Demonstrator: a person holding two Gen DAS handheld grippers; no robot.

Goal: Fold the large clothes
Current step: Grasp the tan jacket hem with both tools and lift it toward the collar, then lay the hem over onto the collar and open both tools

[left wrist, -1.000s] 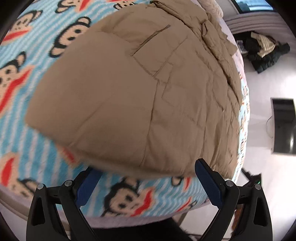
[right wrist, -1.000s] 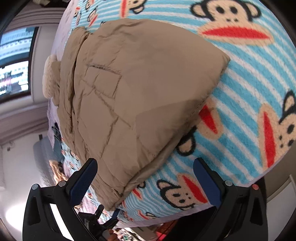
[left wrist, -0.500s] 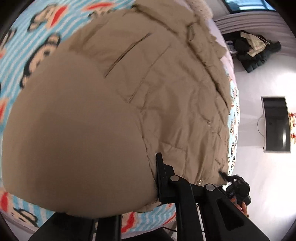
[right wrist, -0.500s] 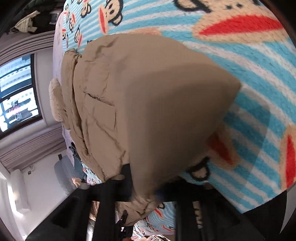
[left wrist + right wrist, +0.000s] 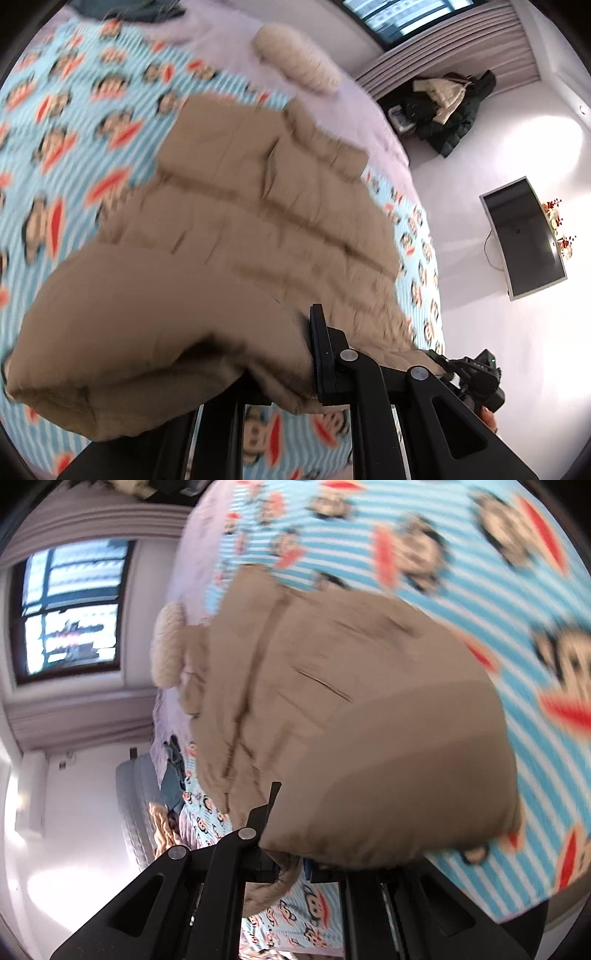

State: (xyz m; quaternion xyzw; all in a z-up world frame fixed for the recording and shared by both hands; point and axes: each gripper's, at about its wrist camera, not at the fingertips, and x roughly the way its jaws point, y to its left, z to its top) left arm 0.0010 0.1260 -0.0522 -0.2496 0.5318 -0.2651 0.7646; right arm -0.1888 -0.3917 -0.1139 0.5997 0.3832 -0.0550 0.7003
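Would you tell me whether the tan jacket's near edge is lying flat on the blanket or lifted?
Lifted: both grippers are shut on the tan jacket's near edge, which curls above the blanket.

Daylight enters through the dark-framed window (image 5: 70,609); motion blur smears both views, with fisheye bending at edges.

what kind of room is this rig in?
Most likely a bedroom. A bed with a monkey-print blanket fills both wrist views, with a pillow near its far end. A window with curtains and a pile of clothes on the floor fit a home.
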